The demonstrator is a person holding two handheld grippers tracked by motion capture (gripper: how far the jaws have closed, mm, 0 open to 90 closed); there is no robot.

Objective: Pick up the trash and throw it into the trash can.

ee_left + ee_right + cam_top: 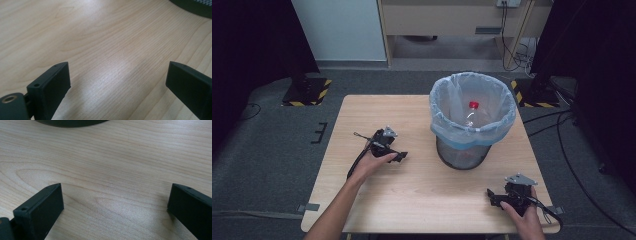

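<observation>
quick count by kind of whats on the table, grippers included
grippers: 2, left gripper and right gripper, both open
bins: 1, bin with a blue liner
bottles: 1, bottle with a red cap, inside the bin
total: 4

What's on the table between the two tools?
Nothing. In the high view, only bare wooden table lies between the left tool and the right tool. The bin stands farther back, off that line.

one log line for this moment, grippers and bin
left gripper: open, empty, low over table | right gripper: open, empty | bin: upright, lined, bottle inside
</observation>
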